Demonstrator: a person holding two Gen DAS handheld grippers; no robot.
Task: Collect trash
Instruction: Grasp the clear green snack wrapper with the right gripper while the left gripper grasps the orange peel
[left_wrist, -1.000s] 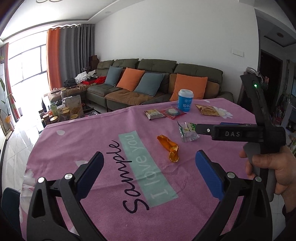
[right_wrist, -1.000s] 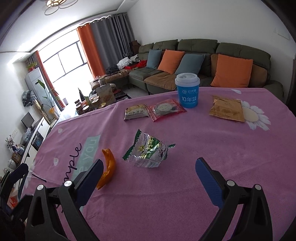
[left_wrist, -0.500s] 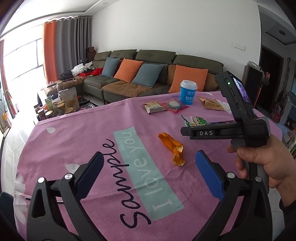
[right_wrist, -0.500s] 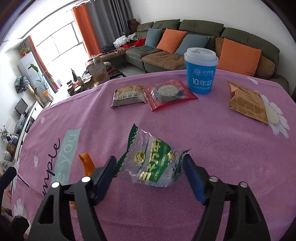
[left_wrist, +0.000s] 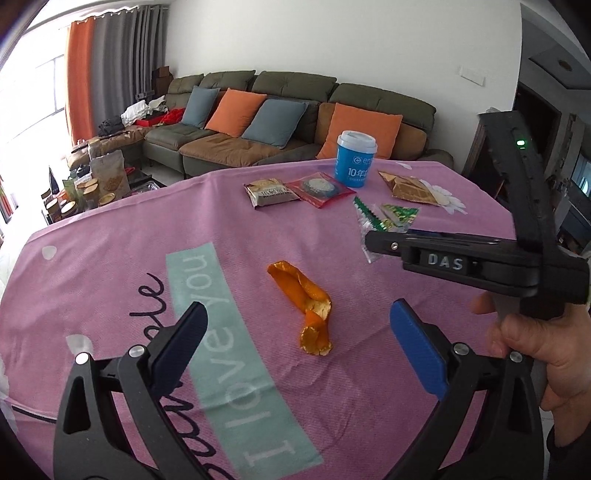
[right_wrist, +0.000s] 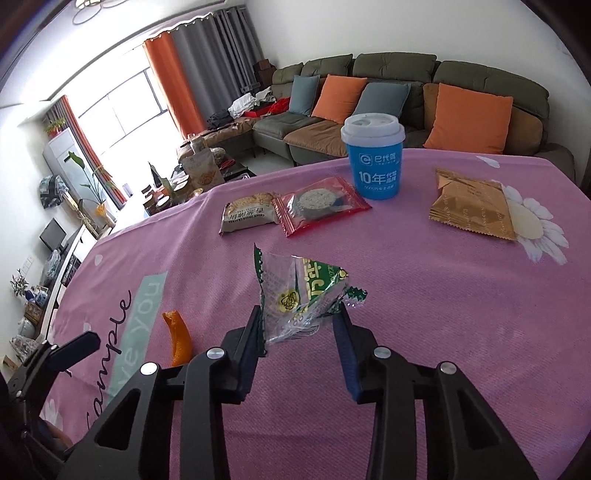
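Note:
A crumpled green and clear snack wrapper (right_wrist: 299, 295) stands pinched into a tent shape between the blue pads of my right gripper (right_wrist: 297, 314), whose jaws are closing on it. The left wrist view shows that right gripper (left_wrist: 373, 243) from the side, with the green wrapper (left_wrist: 388, 218) sticking out past its tip. An orange peel-like scrap (left_wrist: 303, 295) lies on the pink tablecloth (left_wrist: 110, 258). My left gripper (left_wrist: 297, 314) hovers open just over the scrap's near end, one finger on each side. The orange scrap (right_wrist: 177, 332) also shows in the right wrist view.
At the table's far side stand a blue paper cup with a white lid (right_wrist: 373, 158), a red packet (right_wrist: 321, 206), a beige packet (right_wrist: 247, 216) and a gold-brown packet (right_wrist: 472, 210). A hand (left_wrist: 535, 350) holds the right gripper's handle. A sofa stands beyond the table.
My right gripper moved in over the green wrapper and its jaws narrowed from wide open onto it, crumpling it upright. My left gripper moved forward and down towards the orange scrap.

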